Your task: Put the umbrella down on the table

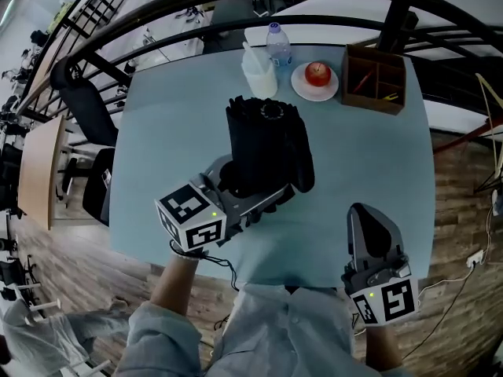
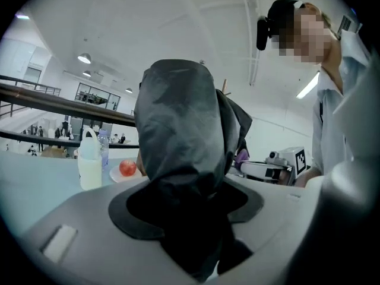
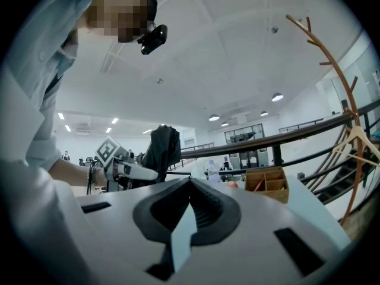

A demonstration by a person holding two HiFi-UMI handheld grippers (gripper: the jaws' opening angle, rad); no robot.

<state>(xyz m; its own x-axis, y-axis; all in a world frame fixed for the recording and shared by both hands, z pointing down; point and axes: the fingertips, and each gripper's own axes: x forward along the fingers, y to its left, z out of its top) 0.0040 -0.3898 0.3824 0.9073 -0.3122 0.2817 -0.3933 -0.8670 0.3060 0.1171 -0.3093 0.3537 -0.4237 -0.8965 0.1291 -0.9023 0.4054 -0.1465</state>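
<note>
Left gripper: jaws clenched on the folded black umbrella, upright at frame centre above the worktop. Right gripper, lower right: jaws together, empty. I'd tip the umbrella flat, lower it short of the jug, then release.

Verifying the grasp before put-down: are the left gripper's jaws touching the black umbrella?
Touching. The left gripper view shows the left gripper with both jaws pressed into the folded umbrella, its black fabric filling the space between them.
</note>
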